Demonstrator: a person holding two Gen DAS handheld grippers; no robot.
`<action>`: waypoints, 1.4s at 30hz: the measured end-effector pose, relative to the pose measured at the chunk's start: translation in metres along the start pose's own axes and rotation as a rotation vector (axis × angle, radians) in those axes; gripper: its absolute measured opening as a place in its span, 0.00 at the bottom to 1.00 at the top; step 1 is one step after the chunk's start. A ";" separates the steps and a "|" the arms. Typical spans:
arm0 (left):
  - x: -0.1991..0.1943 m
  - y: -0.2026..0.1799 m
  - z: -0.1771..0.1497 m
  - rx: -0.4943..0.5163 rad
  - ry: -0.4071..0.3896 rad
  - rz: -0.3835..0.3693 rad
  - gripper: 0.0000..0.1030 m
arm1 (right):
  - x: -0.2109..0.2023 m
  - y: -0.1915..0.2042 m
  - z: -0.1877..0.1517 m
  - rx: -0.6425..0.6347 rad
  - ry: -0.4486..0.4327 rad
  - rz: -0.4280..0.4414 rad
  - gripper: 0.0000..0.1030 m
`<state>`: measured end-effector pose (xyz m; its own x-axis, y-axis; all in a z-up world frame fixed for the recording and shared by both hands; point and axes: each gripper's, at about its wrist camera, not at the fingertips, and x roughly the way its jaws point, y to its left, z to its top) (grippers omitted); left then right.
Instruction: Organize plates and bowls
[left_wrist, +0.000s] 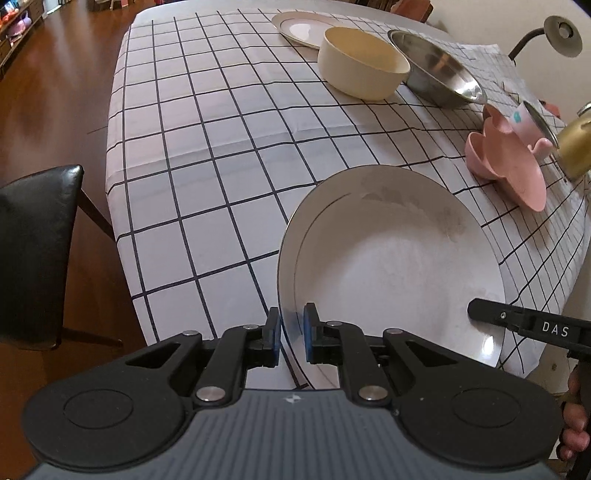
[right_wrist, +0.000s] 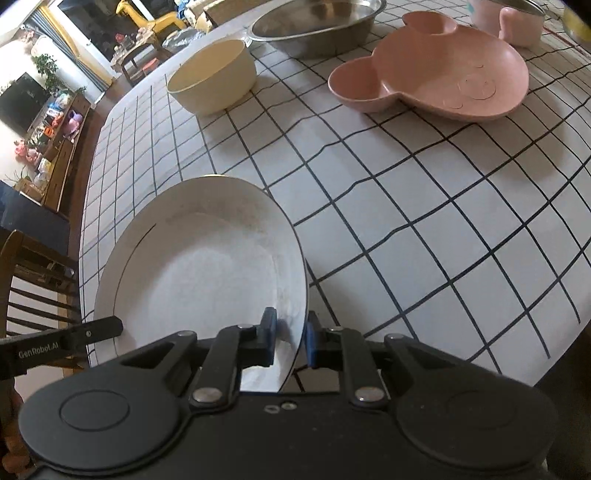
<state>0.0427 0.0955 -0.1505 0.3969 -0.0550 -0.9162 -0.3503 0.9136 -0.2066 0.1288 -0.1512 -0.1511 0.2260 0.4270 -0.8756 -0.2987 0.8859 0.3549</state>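
Left gripper (left_wrist: 291, 334): clamped on near left rim of white plate (left_wrist: 399, 258).
Right gripper (right_wrist: 290, 341): clamped on plate's right rim.
Far: cream bowl (left_wrist: 364, 62), steel bowl (left_wrist: 436, 68), pink divided dish (right_wrist: 439, 77).

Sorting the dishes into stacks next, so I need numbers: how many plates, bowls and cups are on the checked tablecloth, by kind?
Round white plates: 2 (held one, far one)
Pink divided plate: 1
Bowls: 2 (cream, steel)
Pink cup: 1
Total: 6
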 end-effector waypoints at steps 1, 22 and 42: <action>0.000 0.000 0.001 0.010 0.002 0.001 0.11 | 0.000 0.001 0.000 -0.004 -0.007 -0.002 0.16; 0.003 -0.009 0.008 0.031 0.024 0.002 0.12 | 0.006 -0.004 0.017 -0.003 0.009 -0.001 0.16; 0.005 -0.017 0.008 -0.030 0.039 0.046 0.13 | 0.016 -0.004 0.039 -0.110 0.045 0.039 0.19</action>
<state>0.0575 0.0827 -0.1487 0.3470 -0.0292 -0.9374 -0.3930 0.9030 -0.1736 0.1693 -0.1408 -0.1533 0.1711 0.4495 -0.8767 -0.4072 0.8426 0.3525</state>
